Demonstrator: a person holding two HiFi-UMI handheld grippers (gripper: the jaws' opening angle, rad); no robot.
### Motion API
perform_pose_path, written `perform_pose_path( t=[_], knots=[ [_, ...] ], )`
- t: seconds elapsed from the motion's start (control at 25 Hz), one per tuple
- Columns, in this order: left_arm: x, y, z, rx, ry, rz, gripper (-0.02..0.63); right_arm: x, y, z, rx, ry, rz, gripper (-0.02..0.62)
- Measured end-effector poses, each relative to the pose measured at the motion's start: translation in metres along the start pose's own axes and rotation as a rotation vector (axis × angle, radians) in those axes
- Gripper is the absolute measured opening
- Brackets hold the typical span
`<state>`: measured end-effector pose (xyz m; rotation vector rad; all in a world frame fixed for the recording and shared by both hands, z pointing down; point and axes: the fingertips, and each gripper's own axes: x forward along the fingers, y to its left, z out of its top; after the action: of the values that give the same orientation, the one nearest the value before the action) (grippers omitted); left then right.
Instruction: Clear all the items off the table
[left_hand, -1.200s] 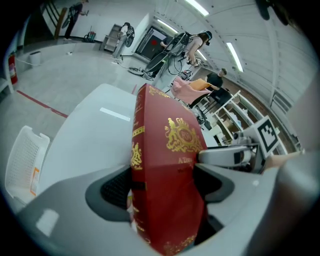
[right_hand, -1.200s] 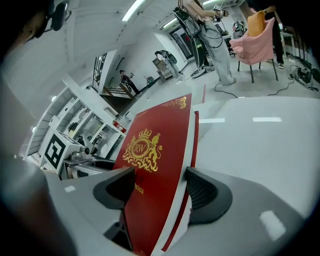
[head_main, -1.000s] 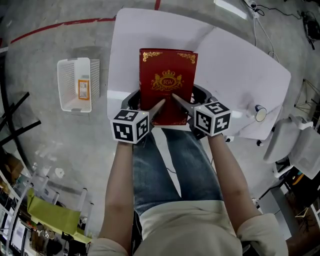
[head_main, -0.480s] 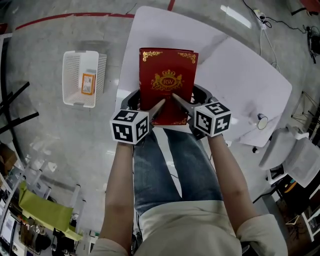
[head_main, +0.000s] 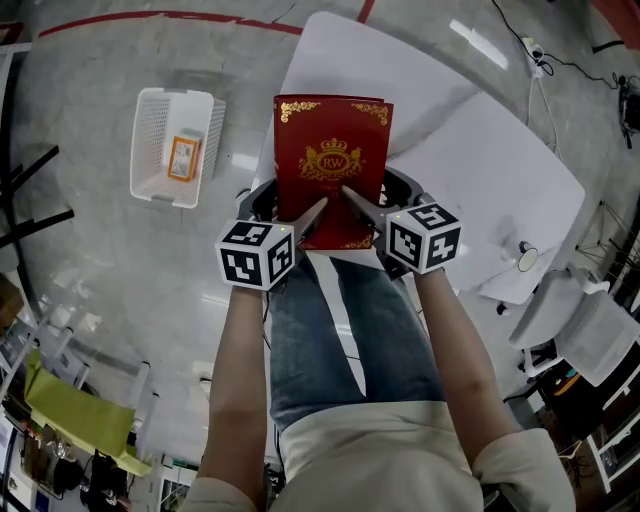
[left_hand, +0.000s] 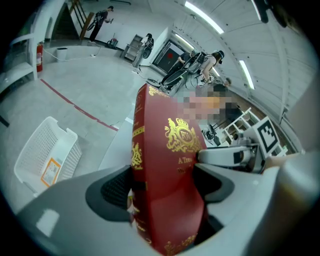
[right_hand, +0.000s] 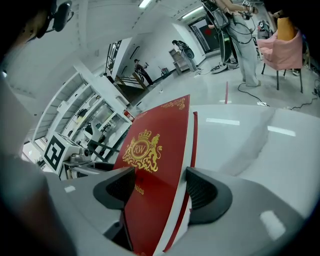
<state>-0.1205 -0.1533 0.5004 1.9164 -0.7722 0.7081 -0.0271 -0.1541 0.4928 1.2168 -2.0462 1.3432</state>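
One white table (head_main: 500, 140) spreads below the flat red cardboard box with a gold crest (head_main: 335, 150), lifted near its front edge. A white mesh basket (head_main: 175, 150) sits on the floor. Left gripper (left_hand: 162, 182) and right gripper (right_hand: 159, 187) each clamp the box, probably sharing its width.

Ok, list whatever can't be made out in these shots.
- Small gold print on the red box: left gripper view, blurred, partly behind the left tongs.
- Orange item's print in the white basket: head view, too small.
- Round thing by the table's edge: head view, too tiny to identify.
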Motion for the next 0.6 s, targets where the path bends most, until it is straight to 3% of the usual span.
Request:
perform_pose_path(
  t=[0.6],
  knots=[
    [-0.014,0.028,0.000,-0.069,-0.061,0.031,0.391,0.026,0.021,0.009,-0.069,0.039,0.035,0.324]
  ],
)
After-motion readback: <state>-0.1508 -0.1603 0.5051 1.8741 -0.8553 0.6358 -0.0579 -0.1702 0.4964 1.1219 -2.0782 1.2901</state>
